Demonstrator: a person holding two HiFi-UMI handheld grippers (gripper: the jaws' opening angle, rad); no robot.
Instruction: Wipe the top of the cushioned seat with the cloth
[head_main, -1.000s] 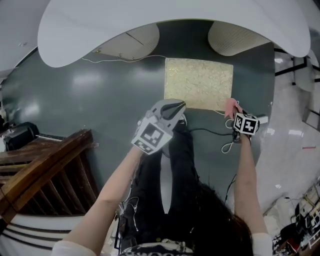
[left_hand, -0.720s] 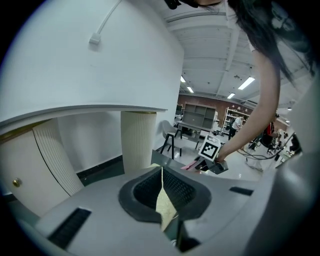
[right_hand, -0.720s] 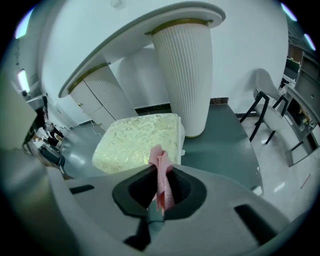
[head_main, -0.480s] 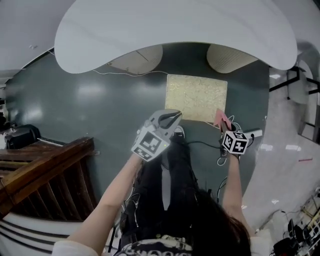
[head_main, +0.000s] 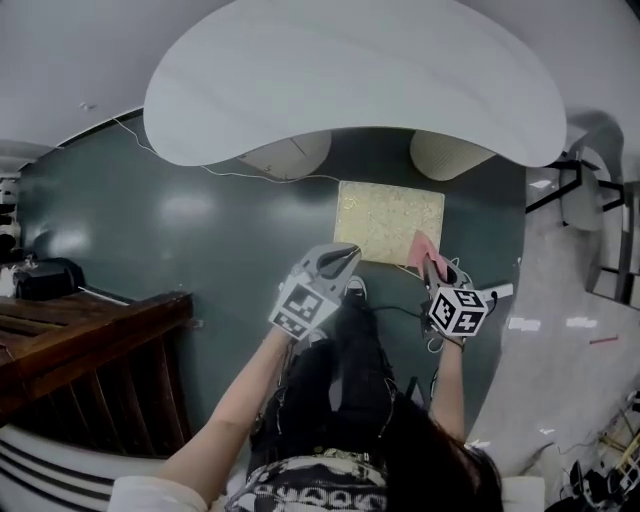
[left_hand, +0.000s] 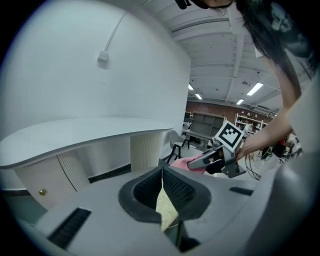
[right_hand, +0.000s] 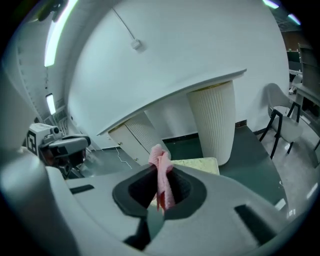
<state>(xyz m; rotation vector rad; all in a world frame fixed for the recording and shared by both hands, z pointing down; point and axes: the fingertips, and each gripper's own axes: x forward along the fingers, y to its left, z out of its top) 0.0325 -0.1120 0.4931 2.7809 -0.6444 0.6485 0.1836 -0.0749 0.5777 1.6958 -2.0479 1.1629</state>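
Note:
The cushioned seat (head_main: 388, 220) is a pale yellow square on the dark green floor, under the edge of a big white table. Its top also shows in the right gripper view (right_hand: 197, 164). My right gripper (head_main: 428, 266) is shut on the pink cloth (head_main: 421, 250), which hangs over the seat's near right corner. In the right gripper view the pink cloth (right_hand: 161, 175) stands up between the closed jaws. My left gripper (head_main: 348, 256) is shut with nothing in it, held just short of the seat's near left edge.
A curved white table (head_main: 350, 90) overhangs the seat, on two ribbed cream pillars (head_main: 452, 152). A wooden slatted bench (head_main: 90, 335) stands at the left. Cables (head_main: 400, 310) lie on the floor by the person's legs. White chairs (right_hand: 281, 121) stand at the right.
Both grippers have moved forward toward the seat. The pink cloth has gone from beside the seat's right corner to over its near right corner. The head view has tipped up, showing more table.

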